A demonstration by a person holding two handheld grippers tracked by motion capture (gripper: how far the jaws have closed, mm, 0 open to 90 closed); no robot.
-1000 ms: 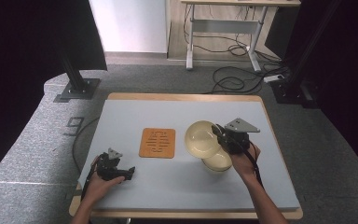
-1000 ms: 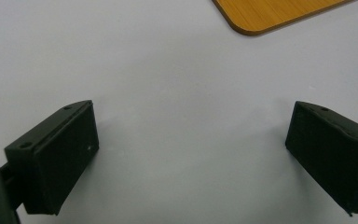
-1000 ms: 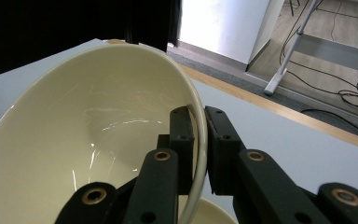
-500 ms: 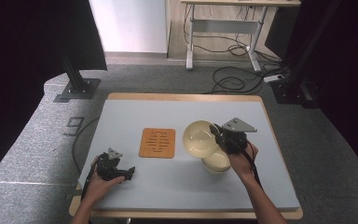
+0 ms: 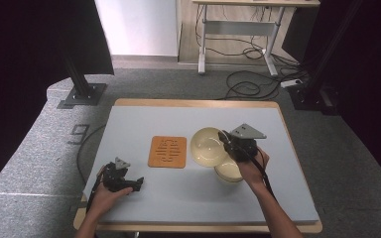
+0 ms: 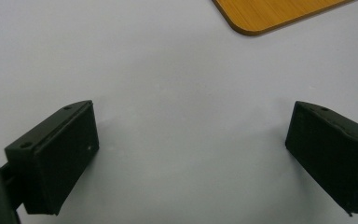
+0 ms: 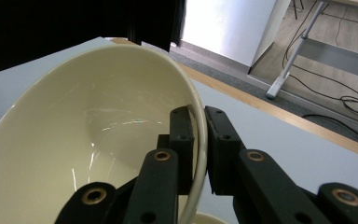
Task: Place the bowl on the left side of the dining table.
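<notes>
Right gripper point(image 7: 198, 140): jaws clamped on the rim of a cream glazed ceramic bowl point(image 5: 208, 146), held tilted above the grey table mat point(image 5: 178, 119), over a second cream bowl point(image 5: 228, 171), right of an orange slotted trivet point(image 5: 167, 151); left gripper point(image 6: 191, 140): jaws wide apart, empty, resting near the mat's front-left corner

On the table point(image 5: 144, 208), the mat point(image 5: 167, 151) lies left of 2 bowls point(image 5: 209, 147); the lifted bowl overlaps the near-right one point(image 5: 226, 171).

A dark "9" point(image 5: 79, 133) is marked on the grey floor covering left of the table
</notes>
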